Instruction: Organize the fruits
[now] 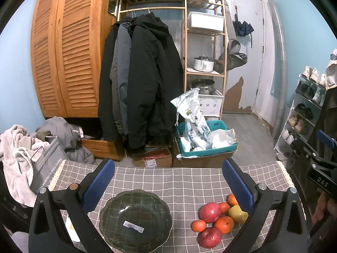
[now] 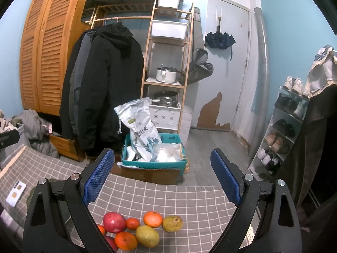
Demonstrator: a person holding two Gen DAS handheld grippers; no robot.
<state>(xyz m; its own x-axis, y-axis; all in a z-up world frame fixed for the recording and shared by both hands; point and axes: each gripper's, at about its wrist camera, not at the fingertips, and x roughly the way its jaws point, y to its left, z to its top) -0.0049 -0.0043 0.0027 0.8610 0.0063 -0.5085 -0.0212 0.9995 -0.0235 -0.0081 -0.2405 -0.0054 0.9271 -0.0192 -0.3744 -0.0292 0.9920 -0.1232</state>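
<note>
A dark glass plate [image 1: 118, 229] with a scalloped rim sits on the checked tablecloth in the left wrist view, empty except for a label. To its right lies a cluster of fruit: two red apples [image 1: 210, 212], several oranges [image 1: 224, 224] and a yellow-green pear [image 1: 238, 213]. My left gripper [image 1: 168, 185] is open and empty, hovering above plate and fruit. In the right wrist view the same fruit shows: a red apple [image 2: 114, 221], oranges [image 2: 153, 218] and two pears [image 2: 147, 236]. My right gripper [image 2: 163, 177] is open and empty above them.
A white phone [image 2: 15, 193] lies on the cloth at the left. Beyond the table's far edge stands a teal crate [image 2: 153, 164] of bags on a cardboard box. Coats, a wooden shelf, and a shoe rack [image 2: 282, 126] are farther off. A laundry basket [image 1: 42, 164] stands left.
</note>
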